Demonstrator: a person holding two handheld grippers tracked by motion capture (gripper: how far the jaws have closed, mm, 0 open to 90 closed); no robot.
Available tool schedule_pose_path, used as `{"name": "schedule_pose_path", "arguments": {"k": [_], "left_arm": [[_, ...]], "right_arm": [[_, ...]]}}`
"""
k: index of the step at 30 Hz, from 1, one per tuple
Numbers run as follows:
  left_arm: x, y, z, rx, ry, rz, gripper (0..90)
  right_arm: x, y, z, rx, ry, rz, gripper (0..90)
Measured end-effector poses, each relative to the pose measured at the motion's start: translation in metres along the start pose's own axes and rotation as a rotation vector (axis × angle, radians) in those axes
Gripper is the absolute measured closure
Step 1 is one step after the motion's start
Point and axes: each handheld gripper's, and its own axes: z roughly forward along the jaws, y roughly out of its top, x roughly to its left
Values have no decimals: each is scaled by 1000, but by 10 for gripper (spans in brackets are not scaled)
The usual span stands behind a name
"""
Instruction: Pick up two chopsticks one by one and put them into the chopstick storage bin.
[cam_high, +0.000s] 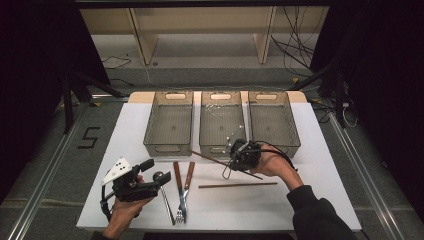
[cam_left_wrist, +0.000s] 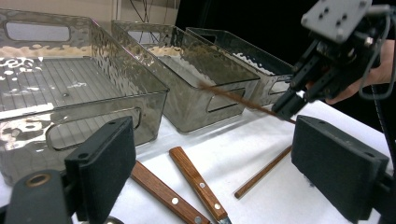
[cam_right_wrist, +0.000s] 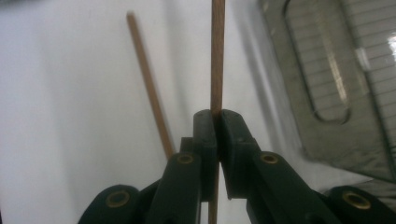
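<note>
The white table (cam_high: 310, 165) fills the middle of the high view, smooth and matt, and along its upper edge stand three smoky translucent plastic bins (cam_high: 169, 122) with ribbed floors, rippled walls and slot handles, side by side and all without cutlery. Below them, at lower centre, lie two pieces of cutlery with riveted brown wooden handles (cam_high: 186, 180) and a metal spoon (cam_high: 162, 187) just left of them. The work in hand looks like sorting utensils into the bins, and the step now is the lift of one chopstick: the right gripper (cam_high: 239, 159), at centre right of the high view just below the middle bin, has its jaws closed tight on a thin round wooden chopstick (cam_high: 210, 159), which slants off the table toward the upper left, its tip near the middle bin's front wall. In the right gripper view the stick (cam_right_wrist: 217, 56) runs straight up out of the pinched black pads. A second chopstick (cam_high: 238, 185) lies flat on the table below, apart from the held one. The left gripper (cam_high: 150, 182), at lower left, rests with its padded jaws wide open and nothing between them. The next move, as I judge it, calls for carrying the stick over a bin rim, keeping it level enough to clear the wall, then opening
</note>
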Motion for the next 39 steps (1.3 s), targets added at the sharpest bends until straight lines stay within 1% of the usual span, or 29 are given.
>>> {"name": "schedule_pose_path", "arguments": {"k": [1, 2, 3, 4, 5, 6, 8, 10, 11, 12, 13, 14, 15, 16, 17, 18, 20, 22, 23, 24, 25, 27, 31, 32, 34, 37, 38, 39], "left_arm": [[0, 0, 0, -1, 2, 2, 135], [0, 0, 0, -4, 3, 0, 135], [0, 0, 0, -4, 3, 0, 135], [1, 0, -1, -2, 3, 1, 135], [1, 0, -1, -3, 4, 1, 135], [0, 0, -1, -4, 4, 0, 135], [1, 0, -1, -6, 6, 0, 135], [1, 0, -1, -5, 8, 0, 135], [1, 0, -1, -6, 10, 0, 135], [1, 1, -2, -6, 11, 0, 135], [1, 1, -2, -7, 12, -1, 135], [1, 1, -2, -11, 13, -4, 135], [1, 1, -2, -11, 14, -5, 135], [1, 1, -2, -11, 14, -4, 135], [2, 1, -2, -10, 15, -2, 135], [2, 1, -2, -12, 16, -4, 135], [2, 1, -3, -14, 17, -5, 135], [2, 1, -3, -16, 20, -6, 135], [2, 1, -4, -16, 21, -6, 135], [3, 1, -4, -17, 22, -5, 135], [3, 1, -4, -21, 24, -9, 135], [2, 1, -4, -23, 25, -8, 135], [3, 1, -4, -22, 26, -8, 135], [3, 1, -4, -25, 25, -11, 135], [3, 1, -5, -25, 24, -13, 135], [3, 1, -4, -26, 24, -13, 135], [3, 1, -5, -25, 23, -14, 135], [3, 1, -5, -25, 23, -14, 135]], "right_arm": [[0, 3, -3, -20, 0, 37, 859], [-2, 5, -4, -59, -6, 58, 859], [-2, 5, -4, -59, -6, 58, 859], [-3, 10, -8, -107, -4, 121, 859], [-4, 12, -9, -136, -5, 134, 859], [-4, 12, -9, -136, -5, 134, 859], [-6, 20, -10, -178, 9, 197, 859], [-7, 26, -9, -196, 11, 233, 859], [-8, 28, -9, -207, 8, 243, 859], [-8, 28, -9, -207, 8, 243, 859], [-10, 34, -8, -223, 11, 275, 859], [-10, 34, -8, -223, 11, 275, 859], [-12, 41, -7, -245, 9, 291, 859], [-13, 44, -7, -254, 12, 304, 859], [-14, 48, -7, -259, 9, 317, 859], [-14, 48, -7, -259, 9, 317, 859], [-18, 58, -7, -279, 15, 339, 859], [-20, 61, -6, -288, 12, 339, 859], [-24, 68, -5, -306, 20, 347, 859], [-24, 68, -5, -306, 20, 347, 859], [-26, 74, -4, -318, 27, 374, 859], [-29, 81, -3, -320, 27, 389, 859], [-34, 93, -2, -335, 26, 401, 859], [-34, 93, -2, -335, 26, 401, 859], [-37, 101, -1, -347, 23, 412, 859], [-40, 105, 0, -359, 27, 424, 858], [-41, 110, -1, -373, 31, 444, 858], [-42, 113, -1, -379, 33, 448, 859]]}}
